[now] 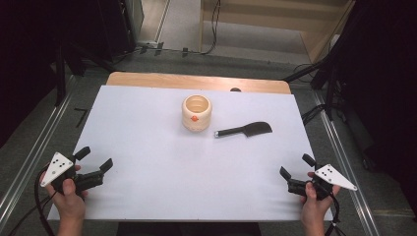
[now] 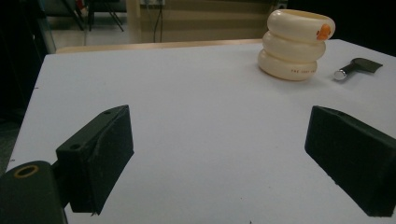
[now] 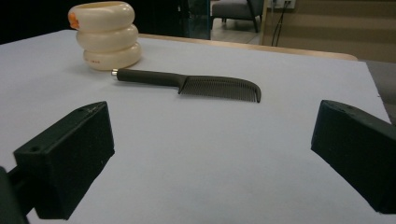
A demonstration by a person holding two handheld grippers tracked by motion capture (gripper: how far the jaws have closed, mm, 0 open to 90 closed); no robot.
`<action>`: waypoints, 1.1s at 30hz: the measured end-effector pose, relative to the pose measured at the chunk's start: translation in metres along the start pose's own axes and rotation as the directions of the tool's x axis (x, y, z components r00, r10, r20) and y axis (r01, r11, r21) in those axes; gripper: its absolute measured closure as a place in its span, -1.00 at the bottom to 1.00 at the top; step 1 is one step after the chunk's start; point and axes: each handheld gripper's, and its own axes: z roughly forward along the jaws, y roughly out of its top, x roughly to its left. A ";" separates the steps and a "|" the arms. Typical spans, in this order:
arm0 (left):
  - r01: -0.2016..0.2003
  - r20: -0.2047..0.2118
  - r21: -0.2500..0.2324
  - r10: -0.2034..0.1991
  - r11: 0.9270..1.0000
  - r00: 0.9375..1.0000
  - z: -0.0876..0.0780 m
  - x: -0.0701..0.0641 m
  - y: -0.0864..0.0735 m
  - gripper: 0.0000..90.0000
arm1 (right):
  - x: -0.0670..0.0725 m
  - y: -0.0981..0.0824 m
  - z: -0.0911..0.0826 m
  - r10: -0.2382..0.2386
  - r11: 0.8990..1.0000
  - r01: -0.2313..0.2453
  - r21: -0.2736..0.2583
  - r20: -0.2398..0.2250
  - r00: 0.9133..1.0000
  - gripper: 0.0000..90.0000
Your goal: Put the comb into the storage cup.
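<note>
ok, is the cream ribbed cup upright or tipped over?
Upright. The cup stands on its base on the white table, its open mouth facing up in the high view, three stacked rings level in both gripper views. The comb lies flat beside it.

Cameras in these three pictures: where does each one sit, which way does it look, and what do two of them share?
High view: sits above the near edge of the table, looks forward and down; both hands show, with the left gripper and right gripper open.
Left gripper view: rides low on the left gripper, looks across the table toward the cream holder; its two black jaws show.
Right gripper view: rides on the right gripper, faces the comb; its jaws show.
Shared: both gripper views show holder and comb.
</note>
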 end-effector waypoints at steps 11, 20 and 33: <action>0.006 0.004 -0.001 -0.006 1.000 1.000 -0.001 0.001 0.000 -0.82 | 0.005 0.008 0.004 -0.029 0.998 0.031 0.063 -0.030 0.999 -0.87; 0.005 0.014 -0.010 -0.005 1.000 1.000 -0.002 0.001 -0.001 -0.82 | 0.012 0.035 0.016 -0.005 0.995 0.017 0.100 -0.123 0.992 -0.33; -0.003 0.013 -0.016 0.004 1.000 1.000 -0.003 -0.001 -0.001 -0.82 | 0.027 0.083 0.049 -0.086 0.975 0.118 0.186 -0.173 0.981 0.94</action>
